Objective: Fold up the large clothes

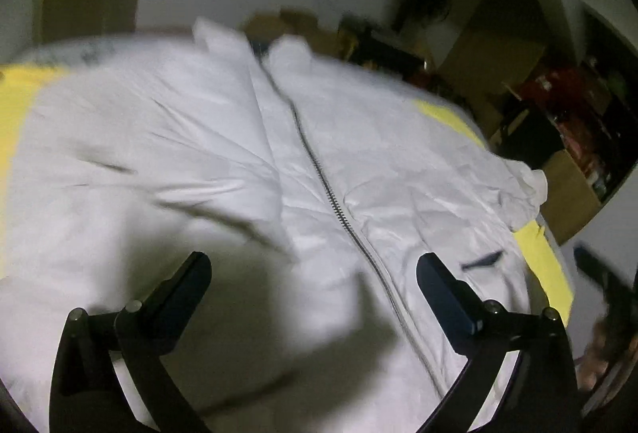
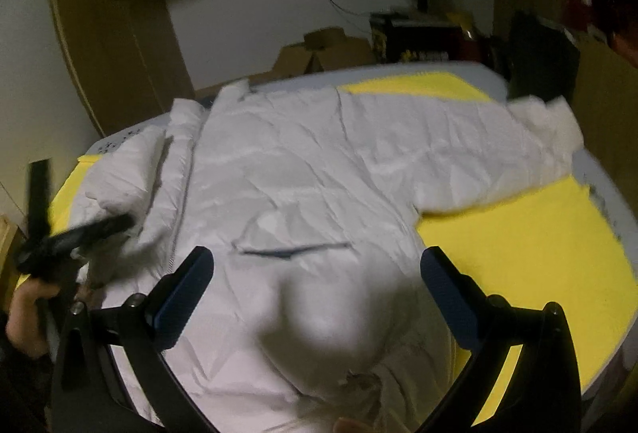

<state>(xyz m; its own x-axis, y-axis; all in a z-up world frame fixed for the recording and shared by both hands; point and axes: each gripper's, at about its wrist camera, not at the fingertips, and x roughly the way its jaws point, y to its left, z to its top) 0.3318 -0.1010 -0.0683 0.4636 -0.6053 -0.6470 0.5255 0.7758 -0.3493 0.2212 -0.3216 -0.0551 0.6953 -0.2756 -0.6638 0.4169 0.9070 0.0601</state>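
A large white puffy jacket point(image 1: 199, 138) lies face up on a yellow sheet point(image 1: 12, 114), its dark zipper point(image 1: 319, 170) running down the middle. My left gripper point(image 1: 313, 269) is open and empty above the jacket's lower front, jaws wide apart. In the right wrist view the jacket point(image 2: 303, 170) spreads across the yellow sheet point(image 2: 538, 245), one sleeve point(image 2: 498, 138) stretched out to the right. My right gripper point(image 2: 317, 265) is open and empty above the hem, near a dark pocket slit point(image 2: 291, 251). The left gripper point(image 2: 75, 237) shows blurred at the left, over the jacket's left side.
The bed edge point(image 2: 438, 68) runs along the far side. Cardboard boxes point(image 2: 327, 50) and dark clutter point(image 2: 418, 30) stand behind it. A wooden wardrobe point(image 2: 107, 26) stands at the back left. Boxes and red items point(image 1: 566, 138) crowd the right in the left wrist view.
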